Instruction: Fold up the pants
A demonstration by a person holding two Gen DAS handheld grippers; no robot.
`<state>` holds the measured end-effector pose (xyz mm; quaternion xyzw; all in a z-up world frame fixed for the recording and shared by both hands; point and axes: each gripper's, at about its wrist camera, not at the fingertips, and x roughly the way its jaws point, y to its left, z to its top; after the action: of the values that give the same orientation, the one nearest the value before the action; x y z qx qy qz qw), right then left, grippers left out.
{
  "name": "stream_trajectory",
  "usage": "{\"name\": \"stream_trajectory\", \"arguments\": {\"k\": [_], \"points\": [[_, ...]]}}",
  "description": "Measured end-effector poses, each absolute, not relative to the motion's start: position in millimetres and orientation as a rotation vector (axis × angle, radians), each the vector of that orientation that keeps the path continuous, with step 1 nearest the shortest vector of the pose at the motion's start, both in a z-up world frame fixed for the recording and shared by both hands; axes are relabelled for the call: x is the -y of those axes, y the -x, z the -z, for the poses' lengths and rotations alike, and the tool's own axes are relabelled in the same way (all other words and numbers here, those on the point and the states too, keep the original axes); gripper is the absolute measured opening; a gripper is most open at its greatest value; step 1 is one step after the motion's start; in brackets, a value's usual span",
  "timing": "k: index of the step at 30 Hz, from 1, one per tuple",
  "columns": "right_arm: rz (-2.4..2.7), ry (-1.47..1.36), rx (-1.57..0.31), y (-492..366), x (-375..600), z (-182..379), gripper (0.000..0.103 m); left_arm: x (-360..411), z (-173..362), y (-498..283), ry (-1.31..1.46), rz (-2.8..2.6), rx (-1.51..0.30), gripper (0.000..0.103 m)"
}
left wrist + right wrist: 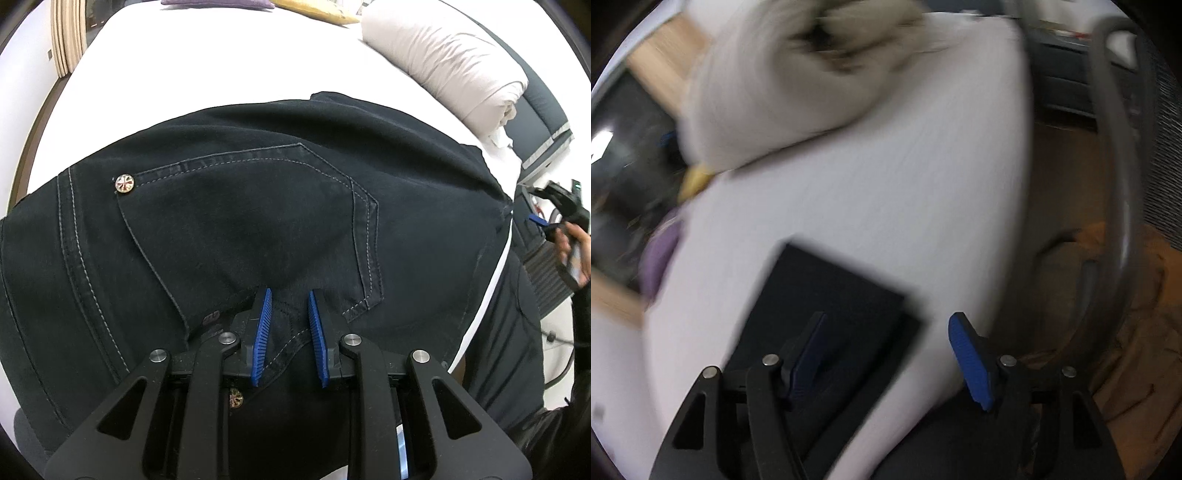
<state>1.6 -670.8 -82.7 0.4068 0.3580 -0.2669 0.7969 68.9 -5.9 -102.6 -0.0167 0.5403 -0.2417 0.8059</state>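
Observation:
Dark navy pants (258, 206) lie spread on the white bed (221, 66), back pocket and a metal rivet facing up. My left gripper (289, 291) is shut on a bunched fold of the pants near the pocket's lower edge, with cloth pinched between the blue pads. In the blurred right wrist view a folded leg end of the pants (831, 284) lies flat on the sheet (886, 184). My right gripper (888, 317) hovers over its corner, jaws wide apart, nothing gripped. The right gripper (546, 218) and the hand holding it also show at the left wrist view's right edge.
A rolled pale duvet (443, 66) lies at the bed's far right, also seen as a blurred duvet (757, 92). Purple pillow (218, 3) and yellow pillow (314, 11) sit at the head. A grey chair frame (1115, 147) and brown cloth (1137, 332) are beside the bed.

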Motion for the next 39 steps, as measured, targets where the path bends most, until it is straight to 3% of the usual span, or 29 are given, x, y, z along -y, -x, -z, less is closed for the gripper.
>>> {"name": "stream_trajectory", "arguments": {"k": [5,11,22,24,25,39], "points": [[0.099,-1.006,-0.833,-12.5,591.2,82.1,0.048,-2.1,104.3,-65.0,0.059,0.527,-1.141,0.020],[-0.011,-1.173,-1.004,-33.2,527.7,137.4,0.047,-11.2,105.1,-60.2,0.085,0.539,-1.132,0.020],[-0.067,-1.378,-1.074,-36.3,498.2,185.7,0.045,-16.9,103.2,-58.0,0.093,0.541,-1.128,0.020],[-0.087,-1.383,-1.053,-39.9,500.9,189.6,0.034,-14.5,103.2,-58.1,0.090,0.538,-1.129,0.020],[-0.085,-1.372,-1.050,-40.3,502.1,189.2,0.005,-13.5,102.6,-58.0,0.087,0.537,-1.129,0.020],[-0.049,-1.221,-1.051,-13.6,501.4,179.8,0.003,-1.0,92.2,-50.7,0.013,0.531,-1.125,0.020]]}}
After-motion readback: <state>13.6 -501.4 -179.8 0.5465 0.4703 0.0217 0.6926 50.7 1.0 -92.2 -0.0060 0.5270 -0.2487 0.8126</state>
